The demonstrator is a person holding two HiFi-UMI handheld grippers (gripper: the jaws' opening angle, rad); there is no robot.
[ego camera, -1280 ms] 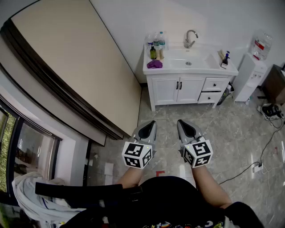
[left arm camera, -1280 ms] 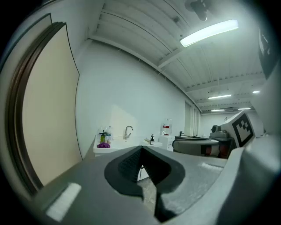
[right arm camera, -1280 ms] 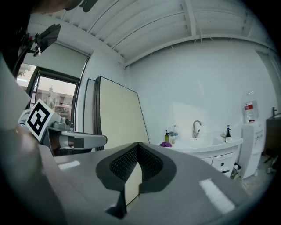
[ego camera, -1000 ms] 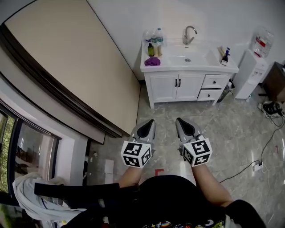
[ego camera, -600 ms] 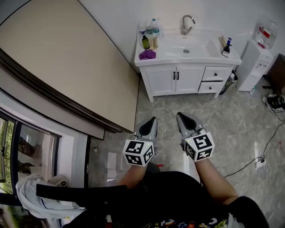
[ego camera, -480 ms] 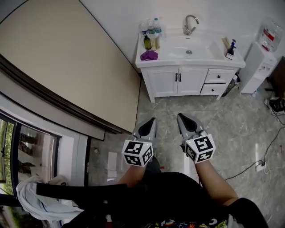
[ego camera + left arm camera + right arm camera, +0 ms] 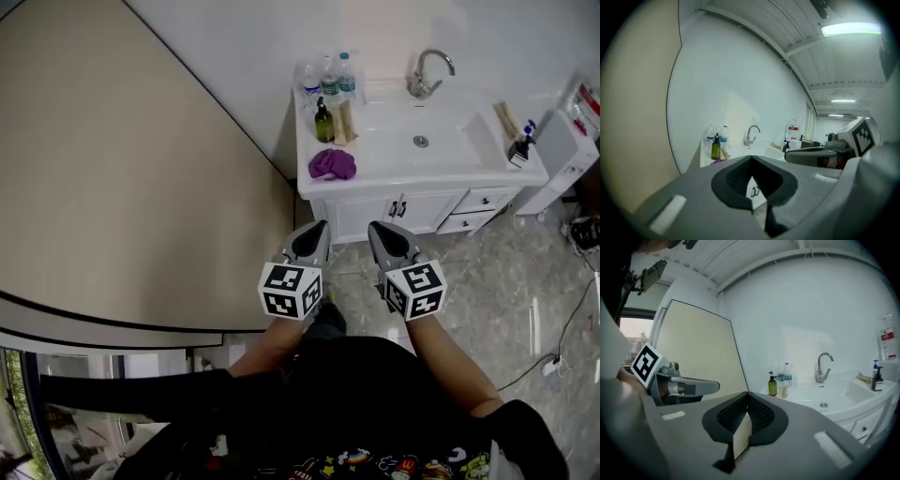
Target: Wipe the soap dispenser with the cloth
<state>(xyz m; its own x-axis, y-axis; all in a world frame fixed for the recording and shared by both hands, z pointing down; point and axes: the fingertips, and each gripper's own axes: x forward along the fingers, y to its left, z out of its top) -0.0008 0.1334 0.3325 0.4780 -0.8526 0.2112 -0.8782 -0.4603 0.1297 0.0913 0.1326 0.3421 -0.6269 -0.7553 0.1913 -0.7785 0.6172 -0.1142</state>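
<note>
Findings, taken from the largest item down. A white vanity stands against the wall; its tabletop (image 7: pixel 375 178) carries 1 sink (image 7: pixel 450 131). The 2 tools, left gripper (image 7: pixel 313 231) and right gripper (image 7: pixel 380 231), are held side by side short of the vanity. Each has its fingers pressed together with nothing between them.

The purple cloth (image 7: pixel 332 164) lies crumpled at the tabletop's front left corner. The green soap dispenser (image 7: pixel 323 122) stands upright behind it, just beside the water bottles (image 7: pixel 328 80).

Judgement: the cloth is soft and light, so pinch a raised fold. The soap dispenser is rigid, smooth and probably slippery, and tall enough to tip. Steady it round the body, below the pump.

Only the head view shows the whole cloth. The left gripper view gives a purple sliver beside the soap dispenser (image 7: pixel 716 149). The right gripper view shows no cloth, but shows the soap dispenser (image 7: pixel 772 384) in profile, pump on top.
</note>
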